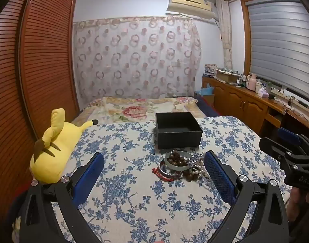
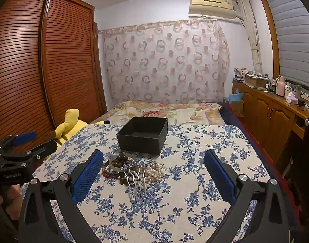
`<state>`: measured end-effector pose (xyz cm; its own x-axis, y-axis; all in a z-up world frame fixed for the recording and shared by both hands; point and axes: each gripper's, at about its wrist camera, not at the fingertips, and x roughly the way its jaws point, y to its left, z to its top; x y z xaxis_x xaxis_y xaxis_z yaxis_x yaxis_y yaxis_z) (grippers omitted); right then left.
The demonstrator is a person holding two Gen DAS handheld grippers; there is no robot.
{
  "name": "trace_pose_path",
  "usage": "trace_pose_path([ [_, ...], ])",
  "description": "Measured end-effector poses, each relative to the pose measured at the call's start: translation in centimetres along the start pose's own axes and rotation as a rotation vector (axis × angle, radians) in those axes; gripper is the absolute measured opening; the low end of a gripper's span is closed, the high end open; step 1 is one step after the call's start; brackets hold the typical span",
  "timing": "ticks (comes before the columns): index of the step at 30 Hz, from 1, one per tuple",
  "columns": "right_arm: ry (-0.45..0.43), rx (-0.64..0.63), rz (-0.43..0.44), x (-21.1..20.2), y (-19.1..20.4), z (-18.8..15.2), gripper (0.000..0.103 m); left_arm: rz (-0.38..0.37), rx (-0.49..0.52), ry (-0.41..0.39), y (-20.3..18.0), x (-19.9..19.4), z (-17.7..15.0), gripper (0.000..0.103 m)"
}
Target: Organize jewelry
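Jewelry: we see the jewelry pile [image 2: 132, 170] on the flowered desk [image 2: 195, 182], just in front of the open black box [image 2: 143, 134]
Jaws: left gripper [image 1: 154, 174] and right gripper [image 2: 153, 175] both stand wide apart, holding nothing
Handling: we judge the pearl strand [image 2: 154, 172] limp, light and tangle-prone; the silver bangle [image 1: 175, 163] stiff and slippery, best taken across its rim
Hairpin: wavy metal prongs [image 2: 137, 184] nearest us offer a firm hold
Hidden: the box floor is dark; we cannot count the tangled pieces beside it
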<state>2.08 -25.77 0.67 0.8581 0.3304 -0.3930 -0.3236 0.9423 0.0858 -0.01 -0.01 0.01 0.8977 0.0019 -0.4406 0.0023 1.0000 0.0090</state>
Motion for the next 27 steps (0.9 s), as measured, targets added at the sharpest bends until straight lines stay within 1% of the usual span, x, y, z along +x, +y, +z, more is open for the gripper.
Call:
trace_pose_path([
  [25,-0.002,-0.001,0.0,-0.06,0.13,0.03,0.101,-0.001,-0.008,-0.012,0.14,0.03,0.11,0.096],
  [27,-0.003,-0.001,0.001,-0.23,-0.42,0.13,0.101,-0.003,-0.009,-0.011,0.28,-0.25,0.14,0.096],
])
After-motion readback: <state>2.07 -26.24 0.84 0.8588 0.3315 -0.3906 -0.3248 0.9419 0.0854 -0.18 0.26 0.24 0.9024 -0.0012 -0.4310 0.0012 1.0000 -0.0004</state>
